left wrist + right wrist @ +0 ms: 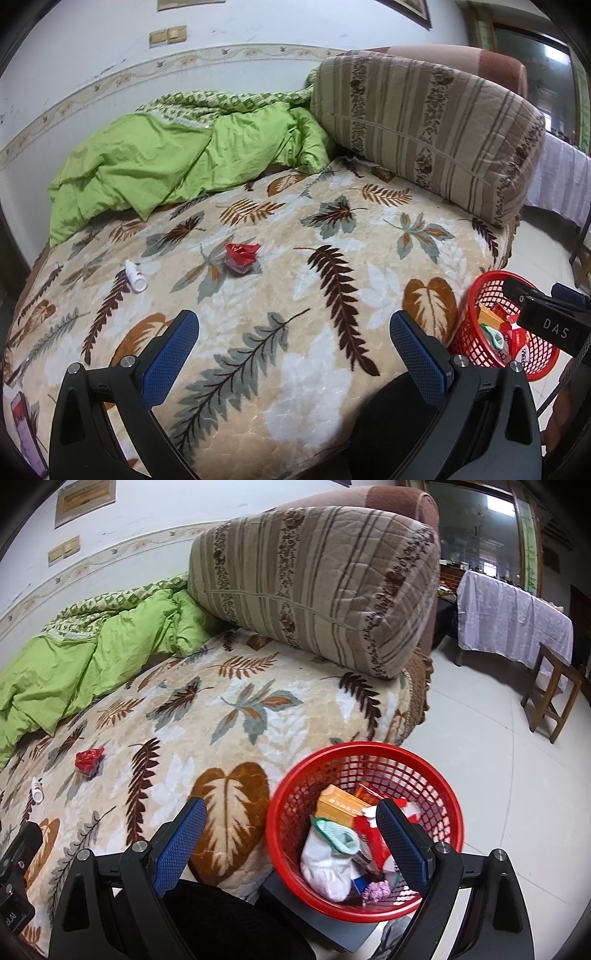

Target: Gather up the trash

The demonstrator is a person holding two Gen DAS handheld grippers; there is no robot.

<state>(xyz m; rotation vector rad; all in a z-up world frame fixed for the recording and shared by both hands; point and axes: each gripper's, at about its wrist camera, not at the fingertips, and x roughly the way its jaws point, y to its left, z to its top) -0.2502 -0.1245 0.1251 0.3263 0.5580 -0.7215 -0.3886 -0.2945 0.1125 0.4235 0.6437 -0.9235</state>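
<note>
A crumpled red wrapper (pixel 242 257) lies on the leaf-patterned bed blanket (pixel 295 280), with a small white bottle (pixel 135 276) to its left. Both show in the right wrist view, the wrapper (pixel 88 761) and the bottle (pixel 37 789) at far left. A red mesh basket (pixel 364 830) stands beside the bed and holds boxes, a white sock and other trash; it also shows in the left wrist view (pixel 506 328). My left gripper (pixel 293 347) is open and empty above the blanket's near part. My right gripper (pixel 291 834) is open and empty, over the basket's left rim.
A green quilt (pixel 177 166) is bunched at the back of the bed. A striped folded quilt (pixel 424 129) lies at the head end. A wooden stool (pixel 554 690) and a cloth-covered table (pixel 509 616) stand on the tiled floor to the right.
</note>
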